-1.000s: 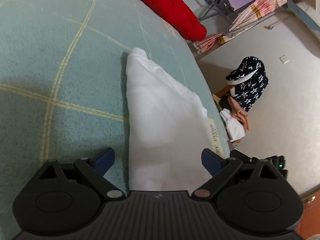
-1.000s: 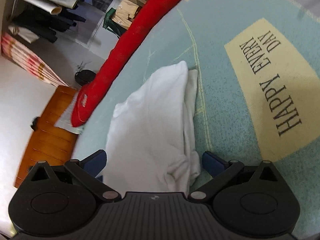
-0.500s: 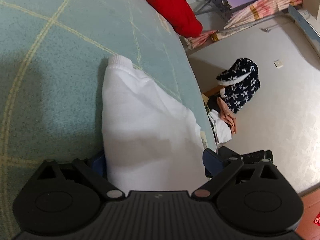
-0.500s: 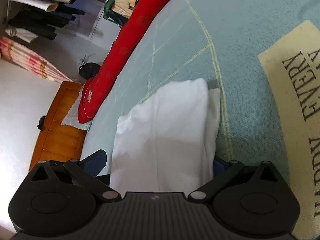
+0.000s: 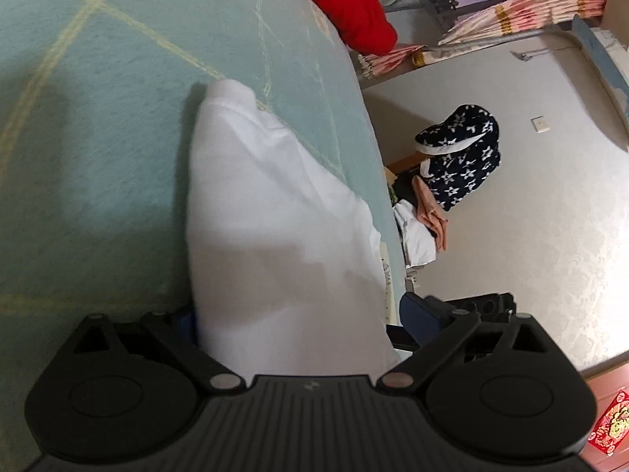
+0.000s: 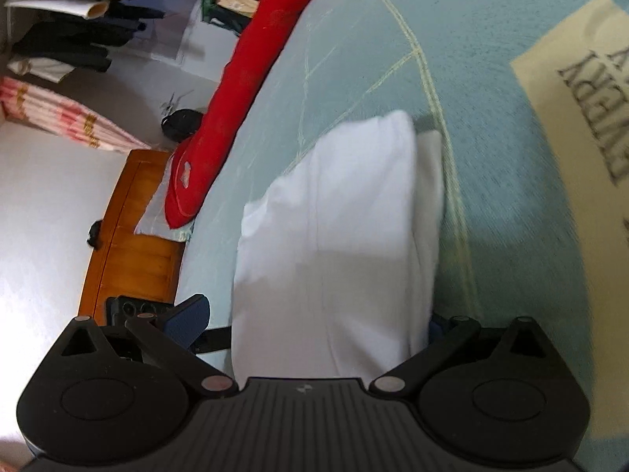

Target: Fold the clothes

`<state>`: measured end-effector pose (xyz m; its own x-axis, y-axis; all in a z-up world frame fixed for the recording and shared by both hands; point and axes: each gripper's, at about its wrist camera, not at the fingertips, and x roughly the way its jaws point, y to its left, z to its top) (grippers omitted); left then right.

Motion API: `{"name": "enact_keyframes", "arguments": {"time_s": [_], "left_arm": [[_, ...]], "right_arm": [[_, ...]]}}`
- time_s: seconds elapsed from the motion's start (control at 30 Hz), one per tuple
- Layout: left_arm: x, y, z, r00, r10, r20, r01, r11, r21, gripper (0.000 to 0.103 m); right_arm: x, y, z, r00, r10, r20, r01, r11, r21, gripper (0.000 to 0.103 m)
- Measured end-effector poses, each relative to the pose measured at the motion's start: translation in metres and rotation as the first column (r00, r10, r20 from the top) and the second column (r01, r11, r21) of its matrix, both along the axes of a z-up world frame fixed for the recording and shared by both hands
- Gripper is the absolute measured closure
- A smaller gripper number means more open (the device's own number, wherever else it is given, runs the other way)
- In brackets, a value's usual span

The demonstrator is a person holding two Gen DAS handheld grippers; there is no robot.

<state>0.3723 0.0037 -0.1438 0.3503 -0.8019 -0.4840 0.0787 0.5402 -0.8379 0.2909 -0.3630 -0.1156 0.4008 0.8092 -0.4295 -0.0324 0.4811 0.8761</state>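
white garment (image 5: pixel 275 236) lies on the bed between the spread fingers of each tool (image 5: pixel 298 314) (image 6: pixel 318 314).

Garment (image 5: pixel 271 216) on blanket (image 5: pixel 98 137), between jaws of left gripper (image 5: pixel 298 314); pillow (image 5: pixel 346 0) beyond, at blanket's far edge.

Each black hand-held gripper (image 5: pixel 298 314) has ribbed housing, silver pivot screws, blue fingertips (image 6: pixel 188 316).

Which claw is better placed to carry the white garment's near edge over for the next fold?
Neither clearly: left claw and right claw both straddle the white garment near edge, fingers wide apart, so both should lift together.
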Motion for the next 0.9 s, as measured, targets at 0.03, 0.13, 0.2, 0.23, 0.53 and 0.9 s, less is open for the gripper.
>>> {"name": "enact_keyframes", "arguments": {"time_s": [0.03, 0.13, 0.2, 0.23, 0.53, 0.9], "left_arm": [[-0.004, -0.001, 0.001, 1.0, -0.013, 0.009, 0.013, 1.0, 0.003, 0.006], [-0.018, 0.003, 0.002, 0.998, -0.044, 0.034, 0.045, 0.999, -0.004, 0.006], [-0.019, 0.008, -0.003, 0.999, -0.04, 0.034, 0.041, 0.999, -0.027, 0.007], [-0.019, 0.01, -0.005, 0.999, -0.037, 0.034, 0.038, 0.999, -0.038, 0.007], [-0.005, -0.011, 0.008, 0.999, -0.045, 0.024, 0.044, 0.998, 0.04, 0.006], [-0.018, -0.004, 0.036, 0.993, -0.054, 0.104, 0.052, 0.998, 0.022, 0.008]], "right_arm": [[0.001, 0.001, 0.001, 1.0, -0.002, -0.004, 0.002, 1.0, -0.003, 0.0], [-0.014, 0.002, 0.003, 1.0, 0.024, 0.018, -0.025, 1.0, 0.002, 0.0], [-0.025, 0.0, 0.002, 0.998, 0.056, 0.034, -0.057, 0.998, 0.016, 0.0], [-0.028, -0.001, 0.0, 0.997, 0.061, 0.047, -0.062, 0.998, 0.021, 0.0], [-0.009, 0.012, 0.003, 0.998, 0.05, 0.043, -0.05, 0.999, 0.019, 0.0], [-0.022, 0.028, 0.039, 0.985, 0.088, 0.148, -0.081, 0.995, -0.049, 0.0]]}}
